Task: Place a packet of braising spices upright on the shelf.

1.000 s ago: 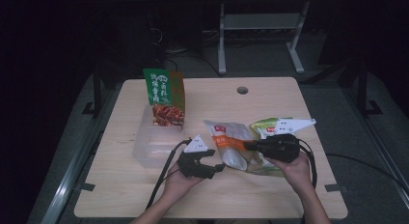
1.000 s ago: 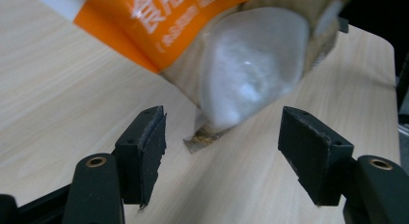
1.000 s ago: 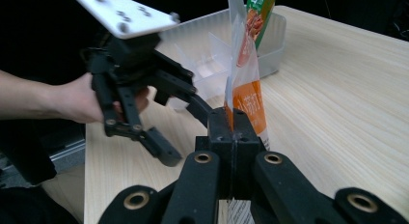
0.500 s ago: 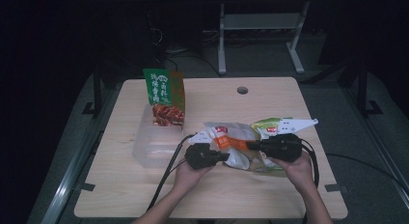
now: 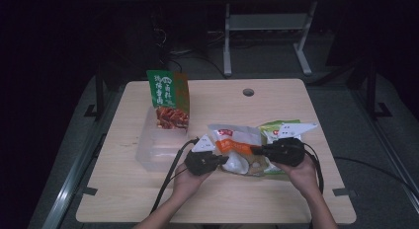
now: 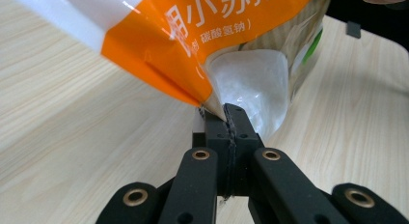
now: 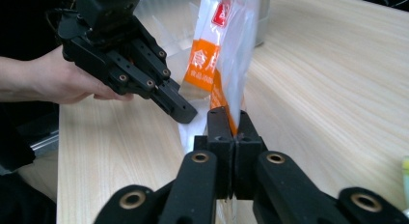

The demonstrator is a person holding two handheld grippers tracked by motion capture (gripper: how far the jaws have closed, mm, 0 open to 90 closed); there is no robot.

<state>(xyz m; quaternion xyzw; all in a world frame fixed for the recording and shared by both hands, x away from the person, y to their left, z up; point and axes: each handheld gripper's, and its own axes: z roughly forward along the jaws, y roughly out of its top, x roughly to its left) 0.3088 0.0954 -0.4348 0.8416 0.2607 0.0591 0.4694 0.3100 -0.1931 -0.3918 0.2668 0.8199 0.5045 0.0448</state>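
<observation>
Both claws are clamped on the orange-and-white pouch, the left claw having just closed on its lower corner and the right claw on its edge, holding it upright above the counter, probably to tear it open.

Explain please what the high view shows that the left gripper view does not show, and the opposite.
High view alone: the green and red snack bag standing at the back of the clear plastic container, the green packet, the right gripper and both of the person's hands.

Left gripper view alone: a close look at the left gripper, whose jaws have just been closing and are now shut on the lower edge of the orange and white bag, with its printed characters.

Both: that bag, the left gripper and the wooden table.
</observation>
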